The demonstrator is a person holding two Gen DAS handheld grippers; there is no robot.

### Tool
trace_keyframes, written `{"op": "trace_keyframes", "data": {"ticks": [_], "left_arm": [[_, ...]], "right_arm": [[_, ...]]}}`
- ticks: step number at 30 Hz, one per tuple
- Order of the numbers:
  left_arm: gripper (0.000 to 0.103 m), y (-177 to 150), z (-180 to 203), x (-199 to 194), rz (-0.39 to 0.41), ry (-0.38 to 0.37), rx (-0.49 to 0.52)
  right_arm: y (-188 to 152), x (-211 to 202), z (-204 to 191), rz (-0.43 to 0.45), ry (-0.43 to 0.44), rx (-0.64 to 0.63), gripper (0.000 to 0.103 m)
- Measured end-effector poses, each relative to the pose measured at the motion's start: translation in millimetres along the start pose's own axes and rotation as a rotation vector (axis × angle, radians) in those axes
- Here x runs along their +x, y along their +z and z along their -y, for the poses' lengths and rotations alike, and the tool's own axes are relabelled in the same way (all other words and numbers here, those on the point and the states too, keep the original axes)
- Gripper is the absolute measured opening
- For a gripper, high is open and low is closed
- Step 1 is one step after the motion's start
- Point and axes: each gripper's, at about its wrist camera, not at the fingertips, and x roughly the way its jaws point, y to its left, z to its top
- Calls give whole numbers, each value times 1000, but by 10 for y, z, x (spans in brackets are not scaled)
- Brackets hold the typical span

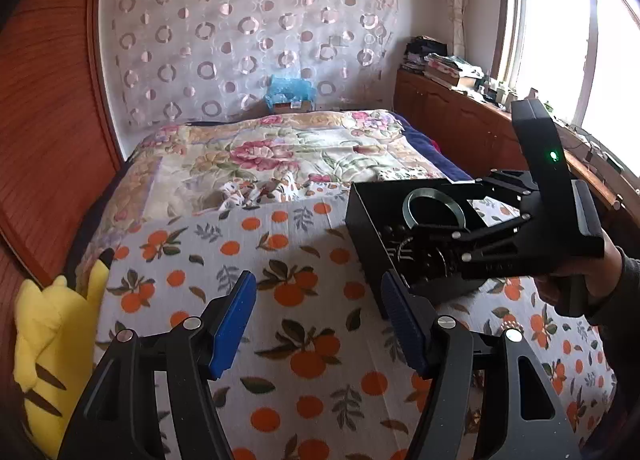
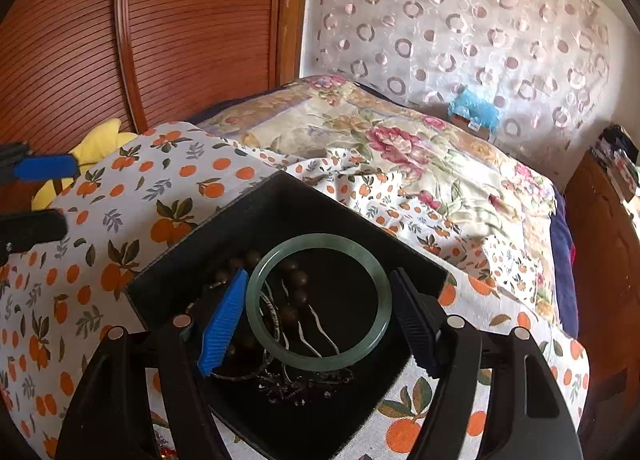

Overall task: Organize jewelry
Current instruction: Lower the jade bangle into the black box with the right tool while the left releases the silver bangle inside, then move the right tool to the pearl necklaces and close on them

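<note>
Right gripper (image 2: 320,320): reaches into the black tray (image 2: 200,244) from its near side, blue pads spread wide on either side of the jade bangle (image 2: 320,360); neither pad can be seen pressing the bangle, so whether it is touching or merely flanking it cannot be told. In the left wrist view this same gripper (image 1: 412,248) enters from the right edge, tilted downward with its fingers inside the tray (image 1: 360,216), a green light lit on its upright body, and the person's right hand (image 1: 580,280) wrapped around its handle.

Left gripper (image 1: 320,320): hovers over the orange-print cloth (image 1: 280,340), jaws wide apart and holding nothing, its right pad just beside the tray's near corner. In the right wrist view only one blue pad and a dark finger of it (image 2: 44,168) show at the left edge.

Tray: rests on the orange-print cloth (image 2: 80,280) toward the bed's near right part.

Contents, right wrist view: the bangle lies flat on top of a string of dark brown beads (image 2: 296,280), several thin silver chains (image 2: 308,336), and a tangle of small dark links (image 2: 304,384) near the tray's near wall. The left wrist view shows the bangle (image 1: 434,206) and little more than dark shapes below it.

Surroundings: yellow plush toy (image 1: 56,340) at the bed's left edge against the slatted wooden door (image 1: 48,120); floral quilt (image 1: 280,148) across the far half; blue bag (image 1: 290,92) at the far edge below the circle-patterned curtain (image 1: 248,28). Window (image 1: 580,40) and wooden sideboard (image 1: 460,120) appear plainly only in the left wrist view.
</note>
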Motion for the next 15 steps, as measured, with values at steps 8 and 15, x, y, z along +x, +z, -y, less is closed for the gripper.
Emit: {"op": "trace_keyframes", "data": {"ticks": [8, 15], "left_arm": [[63, -264, 118, -133, -18, -31, -8], [66, -503, 323, -384, 2, -48, 5]], "right_arm": [[-111, -366, 59, 55, -29, 60, 79], [-519, -871, 52, 92, -34, 131, 79]]}}
